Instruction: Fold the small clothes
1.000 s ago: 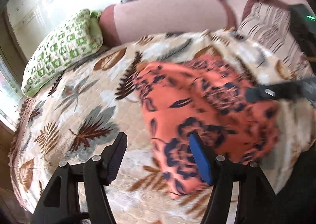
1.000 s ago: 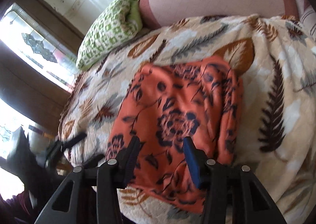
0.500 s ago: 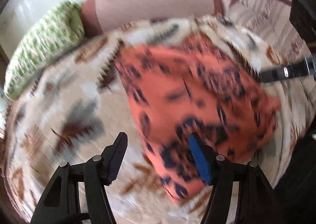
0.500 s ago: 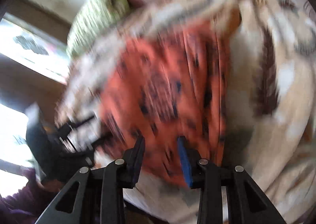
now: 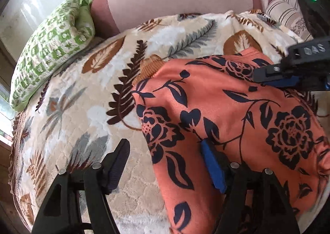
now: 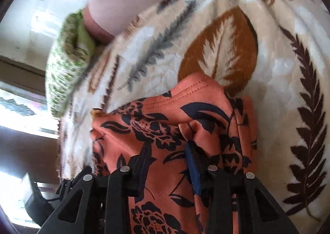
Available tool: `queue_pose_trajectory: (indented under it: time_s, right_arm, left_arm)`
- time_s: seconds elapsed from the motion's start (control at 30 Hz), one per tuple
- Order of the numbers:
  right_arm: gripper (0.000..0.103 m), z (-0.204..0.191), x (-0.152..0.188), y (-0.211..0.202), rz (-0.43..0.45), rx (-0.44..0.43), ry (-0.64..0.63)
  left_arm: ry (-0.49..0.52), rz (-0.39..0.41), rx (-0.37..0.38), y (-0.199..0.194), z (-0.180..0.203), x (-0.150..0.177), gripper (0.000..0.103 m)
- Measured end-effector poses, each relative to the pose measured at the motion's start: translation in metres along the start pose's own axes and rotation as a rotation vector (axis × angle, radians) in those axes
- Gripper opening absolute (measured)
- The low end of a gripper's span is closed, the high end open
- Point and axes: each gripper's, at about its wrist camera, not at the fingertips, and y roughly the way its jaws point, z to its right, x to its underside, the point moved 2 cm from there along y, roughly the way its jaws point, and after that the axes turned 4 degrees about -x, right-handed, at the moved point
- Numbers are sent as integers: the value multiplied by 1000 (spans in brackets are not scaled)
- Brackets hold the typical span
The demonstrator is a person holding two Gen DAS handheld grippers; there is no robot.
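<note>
- While the left gripper (image 5: pixel 165 164) hovered low over the bed, its two black fingers stood spread wide apart, holding nothing; the blue-padded finger (image 5: pixel 212 168) lay against the near edge of the garment, and the other finger stood over bare blanket.
- The right gripper (image 6: pixel 168 164) had its fingers parted with a moderate gap, both set over the cloth; a raised fold of fabric rose just ahead of the gap, and the pictures did not show any fabric pinched between the pads.
- In the left wrist view, the right gripper (image 5: pixel 288 75) entered from the right edge and lay across the far right part of the garment.
- The orange garment with a dark navy flower-and-leaf print (image 5: pixel 237 120) lay on the blanket, on the right half of the left wrist view, its stitched hem (image 6: pixel 193 87) turned toward the far side of the bed.
- The cream plush blanket printed with brown, grey and ochre leaves (image 5: pixel 92 100) covered the bed beneath the garment.
- A green-and-white patterned pillow (image 5: pixel 51 48) rested at the far left corner of the blanket, touching a pink padded headboard (image 5: pixel 175 1).
- A striped cushion (image 5: pixel 282 13) lay at the far right, beside the headboard.
</note>
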Motion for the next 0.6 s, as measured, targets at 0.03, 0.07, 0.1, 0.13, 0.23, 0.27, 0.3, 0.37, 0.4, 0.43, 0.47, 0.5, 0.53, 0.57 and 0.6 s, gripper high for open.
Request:
queue_pose_trajectory:
  time_s: [0.03,0.07,0.1,0.13,0.23,0.27,0.3,0.37,0.4,0.43,0.47,0.5,0.53,0.57,0.6]
  right_arm:
    - [39,-1,5,-10,-1,-10,-4]
    - [49,-2,12,-22,0,-27,-4]
    - [65,-3,21,-37,8,-39,-2]
    - [68,-4,31,-54,24,-37,-11]
    - [69,-8,60,-93,46,26,-103]
    - [73,-4,69,-103,47,67,-122]
    - [75,1,81,-112,45,108,-123]
    - [75,14,98,-119,34,130,-90]
    - [75,22,105,-118,21,120,-61]
    - [75,28,112,-115,6,113,-27]
    - [75,31,117,-111,-4,113,-1]
    - [75,32,120,-107,-10,105,13]
    - [75,31,123,-103,-17,93,24]
    - [75,28,124,-98,-15,88,28]
    - [74,24,125,-95,1,106,8]
  left_arm:
    - [-3,12,6,-8,-4,3,72]
    - [-6,19,10,-14,-4,5,72]
    - [-12,27,18,-21,-8,10,72]
    - [-23,35,31,-29,-12,16,72]
    - [-51,51,74,-50,-24,38,72]
    - [-56,51,82,-55,-26,45,72]
    - [-62,47,90,-57,-28,52,72]
    - [-83,24,107,-57,-32,65,72]
    - [-98,20,114,-58,-33,70,72]
    - [-115,14,124,-58,-34,73,72]
    - [-127,6,131,-58,-34,75,72]
    - [-129,2,133,-59,-34,76,72]
    - [-125,-3,137,-60,-32,77,72]
    - [-117,-7,137,-60,-31,77,72]
    - [-106,-9,131,-61,-29,78,72]
